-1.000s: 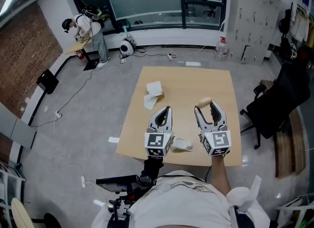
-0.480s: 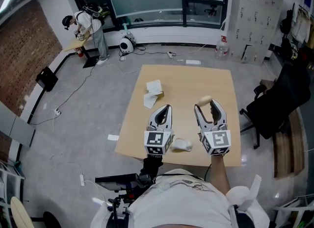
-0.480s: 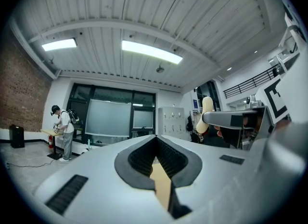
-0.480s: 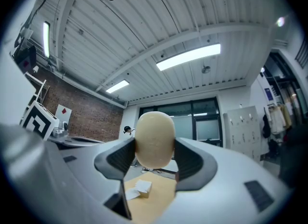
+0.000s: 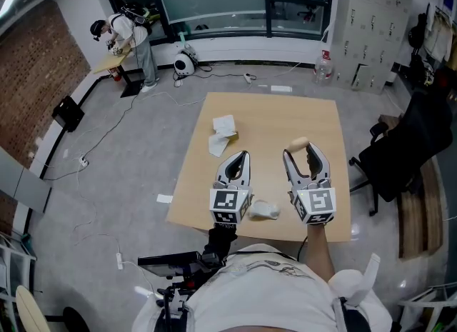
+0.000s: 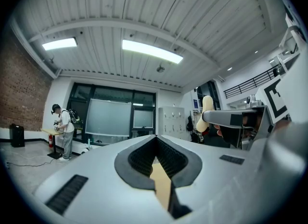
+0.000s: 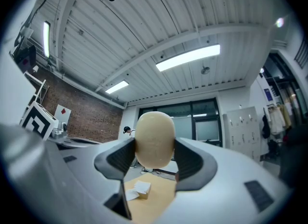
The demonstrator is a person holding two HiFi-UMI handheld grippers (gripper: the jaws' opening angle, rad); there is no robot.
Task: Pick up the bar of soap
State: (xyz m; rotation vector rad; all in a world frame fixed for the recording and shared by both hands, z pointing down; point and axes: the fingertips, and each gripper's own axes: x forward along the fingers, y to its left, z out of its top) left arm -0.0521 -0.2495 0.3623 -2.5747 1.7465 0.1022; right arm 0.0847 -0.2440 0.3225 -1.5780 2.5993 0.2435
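The bar of soap (image 7: 155,139) is a cream oval, clamped between the jaws of my right gripper (image 7: 155,156) and held up above the table. In the head view the soap (image 5: 298,144) sticks out at the tip of the right gripper (image 5: 299,155), over the table's right half. My left gripper (image 5: 239,158) hovers beside it on the left, its jaws closed together with nothing between them; in its own view the left gripper (image 6: 156,138) shows the pads meeting, and the soap (image 6: 207,110) appears off to the right.
The wooden table (image 5: 268,120) carries an opened small box with white paper (image 5: 223,133) at its far left and a crumpled white wrapper (image 5: 264,210) near the front edge between the grippers. A black office chair (image 5: 410,145) stands right of the table. A person (image 5: 128,38) works far off.
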